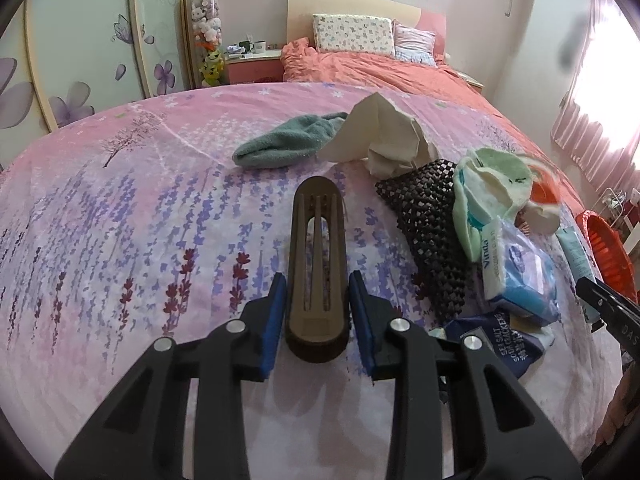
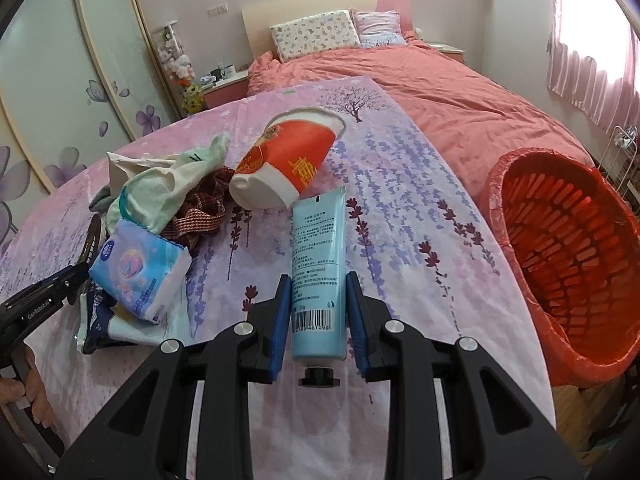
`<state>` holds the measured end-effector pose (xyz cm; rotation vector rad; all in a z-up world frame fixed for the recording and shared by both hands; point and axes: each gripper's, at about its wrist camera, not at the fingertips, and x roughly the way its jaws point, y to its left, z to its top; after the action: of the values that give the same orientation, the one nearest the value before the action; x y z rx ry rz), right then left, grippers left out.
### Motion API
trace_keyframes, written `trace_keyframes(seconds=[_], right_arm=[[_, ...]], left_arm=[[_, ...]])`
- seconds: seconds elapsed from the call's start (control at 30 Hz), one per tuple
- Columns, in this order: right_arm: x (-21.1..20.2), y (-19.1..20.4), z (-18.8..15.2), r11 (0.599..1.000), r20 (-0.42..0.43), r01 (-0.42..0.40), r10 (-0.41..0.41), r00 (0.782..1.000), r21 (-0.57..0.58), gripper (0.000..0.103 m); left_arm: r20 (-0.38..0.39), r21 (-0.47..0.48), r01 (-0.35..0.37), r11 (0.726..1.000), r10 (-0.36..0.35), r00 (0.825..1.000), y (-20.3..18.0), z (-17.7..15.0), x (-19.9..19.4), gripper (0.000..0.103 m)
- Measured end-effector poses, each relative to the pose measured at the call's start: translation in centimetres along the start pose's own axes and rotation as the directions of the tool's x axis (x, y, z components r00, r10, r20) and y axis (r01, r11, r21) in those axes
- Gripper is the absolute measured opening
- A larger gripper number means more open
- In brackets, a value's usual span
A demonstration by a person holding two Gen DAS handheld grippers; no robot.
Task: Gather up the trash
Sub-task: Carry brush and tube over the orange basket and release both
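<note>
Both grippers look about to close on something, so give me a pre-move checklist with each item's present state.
1. Blue tube centred between the right gripper pads: ok.
2. Right jaws closed on the tube: not ok, gaps show on both sides.
3. Brown comb lined up between the left gripper pads: ok, not yet clamped.
4. Red bin open and close on the right: ok.
5. Paper cup clear of the tube: cannot tell, the tube's far end sits against it.
6. Whether the comb counts as trash: cannot tell.
</note>
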<state>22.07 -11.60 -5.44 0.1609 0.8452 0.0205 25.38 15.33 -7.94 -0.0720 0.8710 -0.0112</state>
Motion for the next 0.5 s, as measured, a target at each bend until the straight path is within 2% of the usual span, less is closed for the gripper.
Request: trace_keyframes(seconds=[0.27,0.5], right_arm=[[-2.0,-0.9,0.5,1.000,0.050,-0.007,0.005,0.999,0.028,0.028],[-4.4,-2.3,1.1,0.999,0.112,-0.008,0.001,0.994,0.054,0.028]], left_arm=[[0.036,0.005,0.016,1.000,-0.016,0.999,-0.8,0.7,-2.2,0.032],[0.078,0.049,0.071,0.996,-0.075,0.994,-3.7,1.7,-5.0,0.032]])
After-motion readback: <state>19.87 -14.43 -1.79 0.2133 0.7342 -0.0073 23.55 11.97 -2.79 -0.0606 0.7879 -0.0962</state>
